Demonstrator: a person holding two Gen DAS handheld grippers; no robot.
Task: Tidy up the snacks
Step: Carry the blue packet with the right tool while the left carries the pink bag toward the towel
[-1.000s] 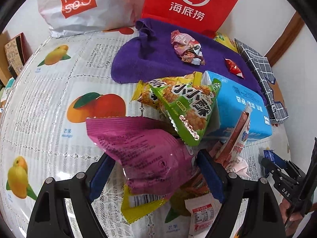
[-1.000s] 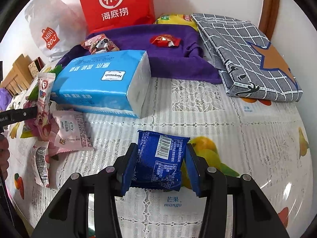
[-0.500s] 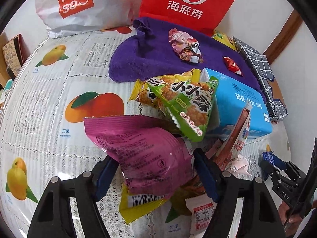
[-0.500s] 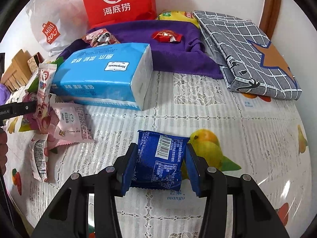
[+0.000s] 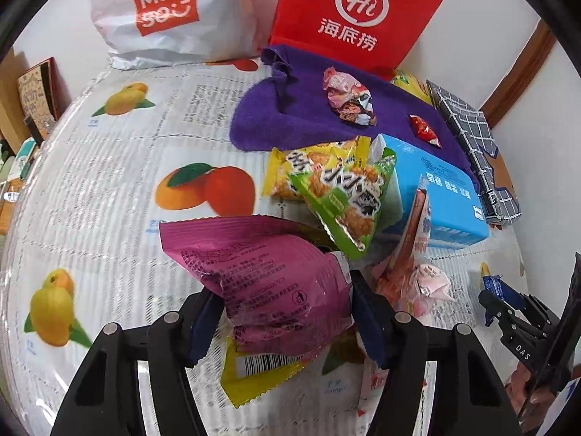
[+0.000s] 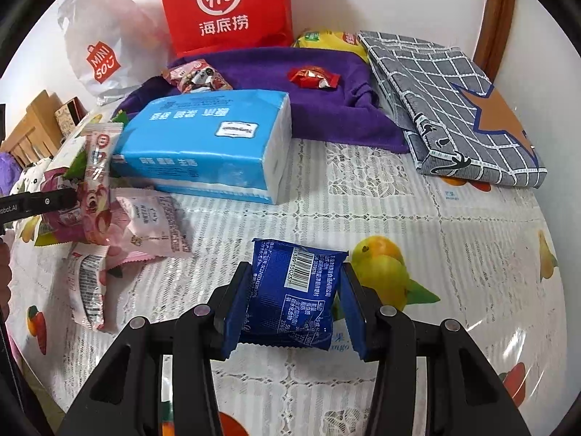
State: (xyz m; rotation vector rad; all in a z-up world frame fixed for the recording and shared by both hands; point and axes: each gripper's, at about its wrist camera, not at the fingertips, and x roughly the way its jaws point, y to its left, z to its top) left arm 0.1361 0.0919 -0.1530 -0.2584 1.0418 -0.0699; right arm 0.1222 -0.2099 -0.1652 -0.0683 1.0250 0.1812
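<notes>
The left tongs (image 5: 283, 318) pinched a purple snack bag (image 5: 261, 265) above a yellow packet (image 5: 254, 370) on the fruit-print surface (image 5: 109, 189), just beside a green snack bag (image 5: 345, 196) leaning on a blue tissue pack (image 5: 435, 189). The right tongs (image 6: 292, 309) pinched a blue snack packet (image 6: 294, 294) over the surface, apart from the pink packets (image 6: 149, 225) beside the tissue pack.

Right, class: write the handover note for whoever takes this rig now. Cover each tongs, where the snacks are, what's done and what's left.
Left tongs: shut on the magenta packet, held above the snack pile beside the blue tissue pack.
Right tongs: shut on the blue packet, over bare tablecloth.
Done: both packets gripped.
Left: place both; two wrapped snacks on the purple cloth and the pile look unsorted.
</notes>
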